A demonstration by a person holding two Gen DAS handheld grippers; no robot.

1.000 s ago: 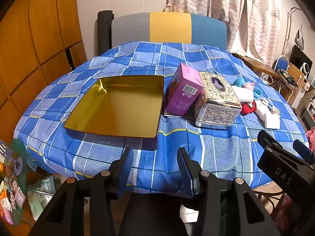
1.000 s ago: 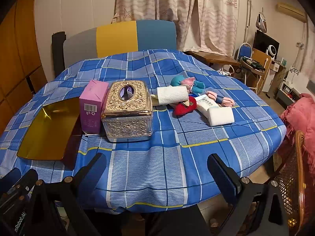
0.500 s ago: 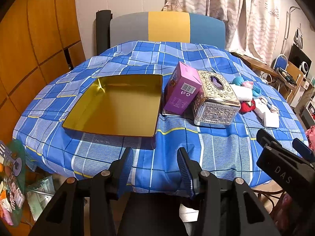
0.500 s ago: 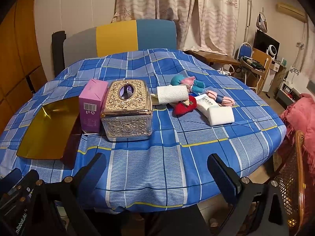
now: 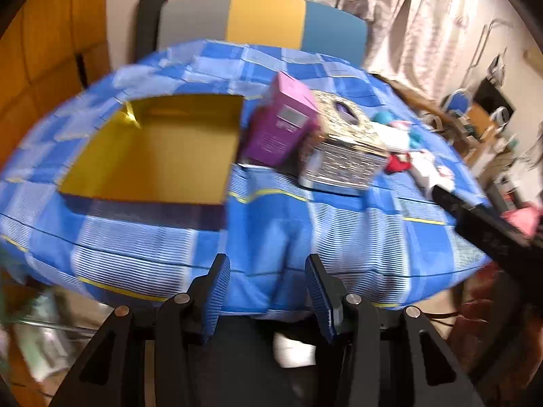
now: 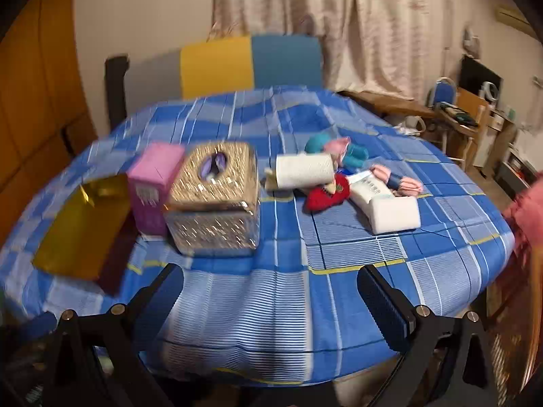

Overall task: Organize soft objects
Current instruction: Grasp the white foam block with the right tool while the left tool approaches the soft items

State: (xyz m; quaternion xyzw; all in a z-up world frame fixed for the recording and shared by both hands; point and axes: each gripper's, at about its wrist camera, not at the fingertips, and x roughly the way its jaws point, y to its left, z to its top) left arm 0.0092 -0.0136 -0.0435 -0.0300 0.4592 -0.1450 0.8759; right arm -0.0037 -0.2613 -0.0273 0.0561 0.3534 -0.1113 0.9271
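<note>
A heap of soft things lies right of centre on the blue checked table point(image 6: 339, 247): a rolled white towel point(image 6: 303, 170), a red plush point(image 6: 327, 194), a teal and pink plush point(image 6: 339, 149), pink socks point(image 6: 397, 179) and a folded white cloth point(image 6: 395, 215). An open gold tin point(image 5: 152, 149) sits at the left. My left gripper point(image 5: 268, 295) hovers at the table's near edge, open, nothing between its fingers. My right gripper point(image 6: 271, 302) stands wide open over the near edge, well short of the heap.
A pink box point(image 6: 154, 186) and an ornate silver tissue box point(image 6: 215, 200) stand between tin and heap. A grey, yellow and blue chair back point(image 6: 251, 61) rises behind the table. A pink cloth point(image 6: 529, 210) hangs at the right edge.
Both views are blurred by motion. The left gripper has dipped down toward the table's edge. The right gripper has come closer to the table and the soft heap. Neither jaw gap changed.
</note>
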